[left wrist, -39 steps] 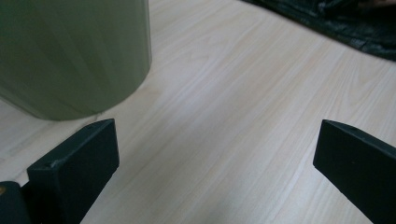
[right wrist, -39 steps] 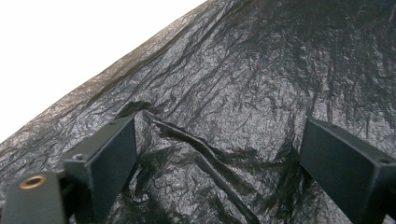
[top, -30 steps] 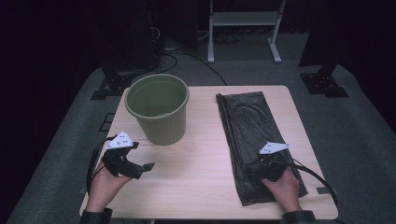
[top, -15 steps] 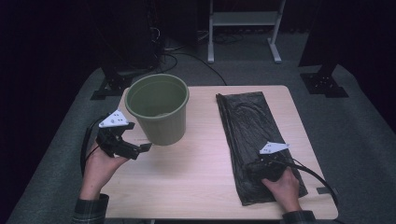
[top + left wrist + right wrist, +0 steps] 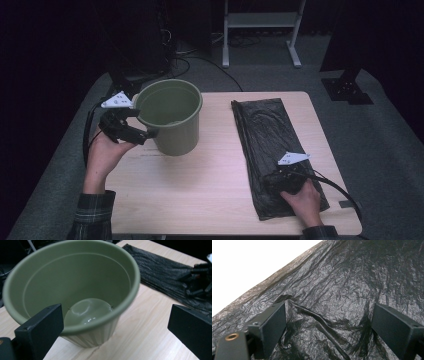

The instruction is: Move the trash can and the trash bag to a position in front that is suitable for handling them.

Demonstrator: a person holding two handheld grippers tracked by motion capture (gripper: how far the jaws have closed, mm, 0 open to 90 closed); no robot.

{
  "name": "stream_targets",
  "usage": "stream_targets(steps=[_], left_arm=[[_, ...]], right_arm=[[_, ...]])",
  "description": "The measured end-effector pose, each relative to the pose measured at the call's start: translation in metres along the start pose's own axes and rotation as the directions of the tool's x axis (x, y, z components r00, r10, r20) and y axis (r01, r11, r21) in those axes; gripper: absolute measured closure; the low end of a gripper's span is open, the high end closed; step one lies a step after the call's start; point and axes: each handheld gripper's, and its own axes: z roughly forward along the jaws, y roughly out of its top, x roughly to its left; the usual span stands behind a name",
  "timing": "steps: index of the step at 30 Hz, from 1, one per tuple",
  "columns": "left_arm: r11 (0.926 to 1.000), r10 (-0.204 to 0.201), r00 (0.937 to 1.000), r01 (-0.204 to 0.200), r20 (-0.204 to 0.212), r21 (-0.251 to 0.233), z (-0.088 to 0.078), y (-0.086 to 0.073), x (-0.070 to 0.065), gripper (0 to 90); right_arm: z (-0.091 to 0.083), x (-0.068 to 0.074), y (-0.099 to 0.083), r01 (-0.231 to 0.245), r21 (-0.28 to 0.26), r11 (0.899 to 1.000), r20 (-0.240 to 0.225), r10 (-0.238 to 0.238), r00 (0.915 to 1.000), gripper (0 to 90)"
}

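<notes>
An empty olive-green bucket point(image 5: 170, 120) stands upright on the left half of the wooden table point(image 5: 210, 195). My left gripper point(image 5: 139, 131) is held up just left of the bucket, jaws wide open, near its wall. In the left gripper view the left gripper point(image 5: 115, 315) frames the bucket point(image 5: 75, 290), looking down into it. A flat black plastic bag point(image 5: 260, 130) lies along the table's right side. My right gripper point(image 5: 280, 179) rests on the bag's near end. In the right gripper view the right gripper point(image 5: 329, 312) is open, a raised fold of the bag point(image 5: 352, 272) between its jaws.
Bare wood lies between the bucket and the bag. Behind the table stand a white frame point(image 5: 260, 20) and dark stand bases point(image 5: 350, 90) on grey carpet. Cables point(image 5: 190, 55) run across the floor at the back left.
My left gripper has lifted off the table's near left corner and moved forward and up to the bucket's left side. The right gripper has stayed on the bag.
</notes>
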Motion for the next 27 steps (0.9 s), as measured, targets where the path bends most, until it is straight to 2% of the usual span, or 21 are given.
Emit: stream_targets(steps=[5,6,13,19,23,24,27], left_arm=[[1.0,-0.001,0.9998,0.001,-0.019,-0.003,0.0,0.008,0.012,0.0],[1.0,-0.005,0.9996,0.005,-0.028,-0.001,0.001,0.01,0.018,0.0],[0.9997,-0.016,0.9988,0.017,-0.046,0.02,0.011,0.011,0.037,0.0],[0.9989,-0.024,0.9983,0.026,-0.053,0.039,0.026,0.007,0.051,0.0],[0.9974,-0.052,0.9964,0.055,-0.066,0.046,0.035,0.002,0.06,0.0],[0.9965,-0.05,0.9949,0.056,-0.088,0.063,0.039,-0.001,0.064,0.0],[0.9948,-0.065,0.9931,0.073,-0.098,0.072,0.044,-0.006,0.069,0.0]], right_arm=[[0.0,0.0,0.0,-0.001,0.0,1.0,0.0,0.001,1.0,11.0],[0.0,0.0,0.0,-0.002,-0.001,1.0,0.0,0.002,1.0,11.0],[0.0,0.0,0.0,-0.001,0.0,1.0,-0.001,0.001,1.0,11.0],[0.0,0.0,0.0,-0.001,0.0,1.0,-0.002,0.001,1.0,11.0],[0.0,0.0,0.0,0.0,-0.001,1.0,-0.001,0.0,1.0,11.0],[0.0,0.0,0.0,0.0,-0.001,1.0,-0.002,0.0,1.0,11.0],[0.0,0.0,0.0,0.002,0.0,1.0,-0.003,-0.002,1.0,11.0]])
